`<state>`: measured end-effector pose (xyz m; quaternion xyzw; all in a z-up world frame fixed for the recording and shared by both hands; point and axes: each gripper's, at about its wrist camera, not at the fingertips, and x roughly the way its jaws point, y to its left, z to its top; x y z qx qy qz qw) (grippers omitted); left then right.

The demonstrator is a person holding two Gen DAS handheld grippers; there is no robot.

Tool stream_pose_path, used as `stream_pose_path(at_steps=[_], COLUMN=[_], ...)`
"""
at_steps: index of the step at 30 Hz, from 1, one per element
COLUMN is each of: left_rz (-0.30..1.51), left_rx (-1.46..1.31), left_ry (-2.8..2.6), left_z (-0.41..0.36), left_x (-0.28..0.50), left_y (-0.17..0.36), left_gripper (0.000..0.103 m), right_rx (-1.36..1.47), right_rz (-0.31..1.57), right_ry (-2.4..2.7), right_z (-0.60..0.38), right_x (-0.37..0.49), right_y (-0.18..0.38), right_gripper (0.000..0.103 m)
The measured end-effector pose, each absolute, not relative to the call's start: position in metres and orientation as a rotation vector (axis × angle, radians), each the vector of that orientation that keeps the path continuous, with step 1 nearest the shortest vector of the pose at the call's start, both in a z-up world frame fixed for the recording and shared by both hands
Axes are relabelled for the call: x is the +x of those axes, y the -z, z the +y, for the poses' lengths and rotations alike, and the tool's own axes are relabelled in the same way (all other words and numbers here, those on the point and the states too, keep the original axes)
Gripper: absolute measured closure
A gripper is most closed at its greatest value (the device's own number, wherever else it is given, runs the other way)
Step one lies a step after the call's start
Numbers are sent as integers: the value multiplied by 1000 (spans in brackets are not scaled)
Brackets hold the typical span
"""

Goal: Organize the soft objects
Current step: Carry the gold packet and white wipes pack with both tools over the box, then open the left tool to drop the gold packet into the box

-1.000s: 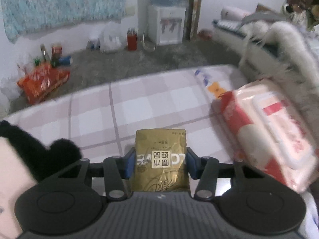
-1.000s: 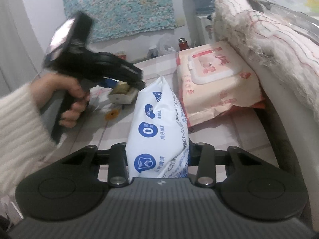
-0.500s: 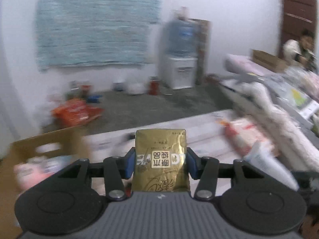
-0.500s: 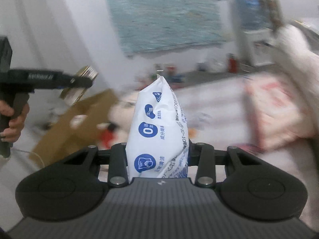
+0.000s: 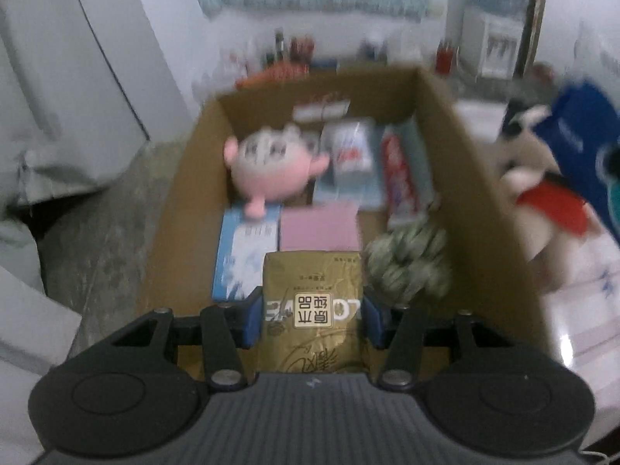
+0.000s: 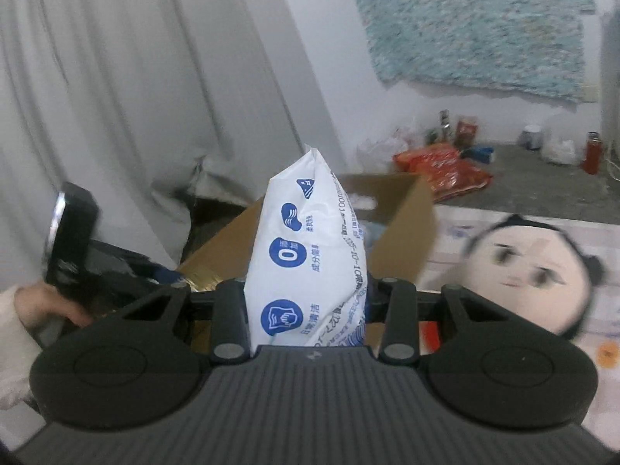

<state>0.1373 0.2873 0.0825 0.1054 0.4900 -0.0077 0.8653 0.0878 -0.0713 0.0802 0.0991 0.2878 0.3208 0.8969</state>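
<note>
My left gripper (image 5: 312,312) is shut on a gold packet (image 5: 313,302) and holds it over the near end of an open cardboard box (image 5: 461,162). The box holds a pink plush (image 5: 271,166), tissue packs (image 5: 242,255), a pink pack (image 5: 319,226) and a green striped plush ball (image 5: 407,261). My right gripper (image 6: 308,302) is shut on a white and blue wipes pack (image 6: 308,255), upright, in front of the same box (image 6: 403,232). The left gripper shows at the left of the right wrist view (image 6: 73,248).
A round-faced doll (image 6: 531,271) lies on the checked bed to the right of the box; it also shows in the left wrist view (image 5: 538,193). Grey curtain (image 6: 135,97) hangs behind the box. Bottles and an orange bag (image 6: 441,170) sit on the floor by the wall.
Both grippers have swung left from the bed, away from the red wipes pack, toward the cardboard box. The left one now hangs over the box. Both keep their packs.
</note>
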Motion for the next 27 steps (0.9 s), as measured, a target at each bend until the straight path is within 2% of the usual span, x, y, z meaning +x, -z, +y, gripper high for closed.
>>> stream_pose_path(at_steps=[5,8,10,13,14,15,16,18,22,27], left_rz=[1194,1260,1260,1235,1229,1226,1228,1277,1279,1155], left_rx=[298,342,383,431,429,428,425,398,387,270], left_ry=[-37,-37,-60,-41,-39,-33,-14,12,17,3], left_z=[318,327,331,332,333,334,333,335,335,355], left_x=[166,176,177,171,167,164,165,169,174,151], left_y=[-41,-25,-19,-20,-24,-26,-26,-20,-18,-55], left_gripper=[50,45,22,18,19,31,53,74,79,72], right_rx=[165,146,134,89,77,65,52,16,-84,-388], right_rz=[669,704,727,748,754,761,767,776,783,727], right_ry=[-707,-719,-721,-728,-731,-735,-737,-744,-806,-925], right_z=[-3,33,53,70,74,78,80,87,103,128], right_x=[113,120,126,131,131,132,132,131,134,128], right_y=[-68,-60,-54,-48,-47,-45,-44,-44,-43,-47], right_gripper=[67,67,67,66,66,66,66,66,66,66])
